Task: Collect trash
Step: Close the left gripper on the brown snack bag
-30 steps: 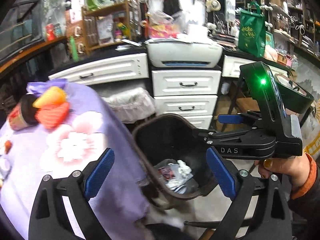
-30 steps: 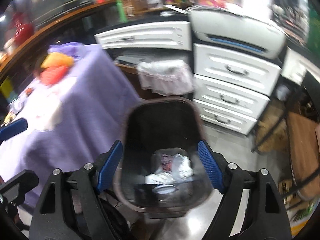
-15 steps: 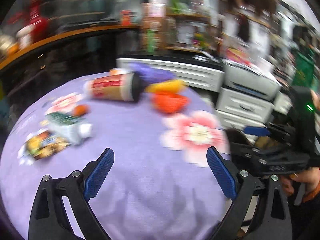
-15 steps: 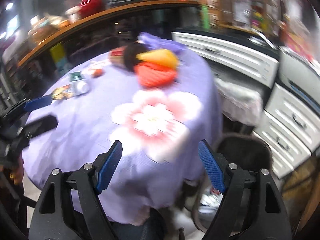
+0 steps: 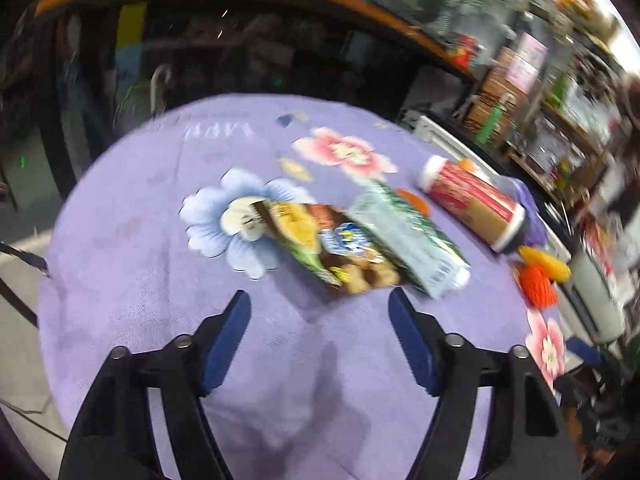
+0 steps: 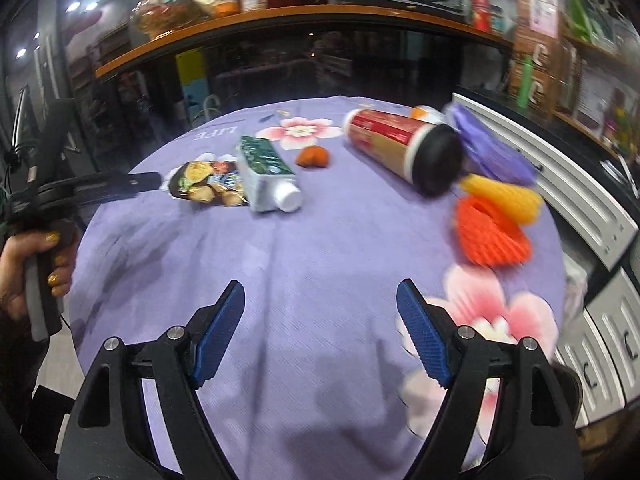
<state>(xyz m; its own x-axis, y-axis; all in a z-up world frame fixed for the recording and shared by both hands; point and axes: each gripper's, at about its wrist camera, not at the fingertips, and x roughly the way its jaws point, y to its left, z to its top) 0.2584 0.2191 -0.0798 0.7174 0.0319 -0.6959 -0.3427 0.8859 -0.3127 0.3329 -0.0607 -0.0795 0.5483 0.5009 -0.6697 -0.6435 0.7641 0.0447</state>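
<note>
Trash lies on a round table with a purple flowered cloth (image 5: pixel 132 264) (image 6: pixel 320 240). A snack wrapper (image 5: pixel 332 244) (image 6: pixel 204 188) lies beside a green and white carton (image 5: pixel 408 240) (image 6: pixel 268 172). A red paper cup (image 5: pixel 472 204) (image 6: pixel 400 148) lies on its side, with an orange peel (image 6: pixel 314 156) near it. Orange foam netting (image 6: pixel 492 236) (image 5: pixel 538 280) and yellow netting (image 6: pixel 504 196) lie at the right. My left gripper (image 5: pixel 320 316) hovers just short of the wrapper, jaws closing with nothing between them. My right gripper (image 6: pixel 320 308) stands open over bare cloth.
A purple bag (image 6: pixel 492 148) lies behind the cup. White drawers (image 6: pixel 560 184) stand to the right of the table, and a dark counter with an orange top (image 6: pixel 280 20) runs behind it. A hand (image 6: pixel 36 256) holds the left gripper at the table's left edge.
Both grippers have swung from above the brown bin with its trash to over the table. The left one now faces the wrapper and carton, with its jaws narrower than before.
</note>
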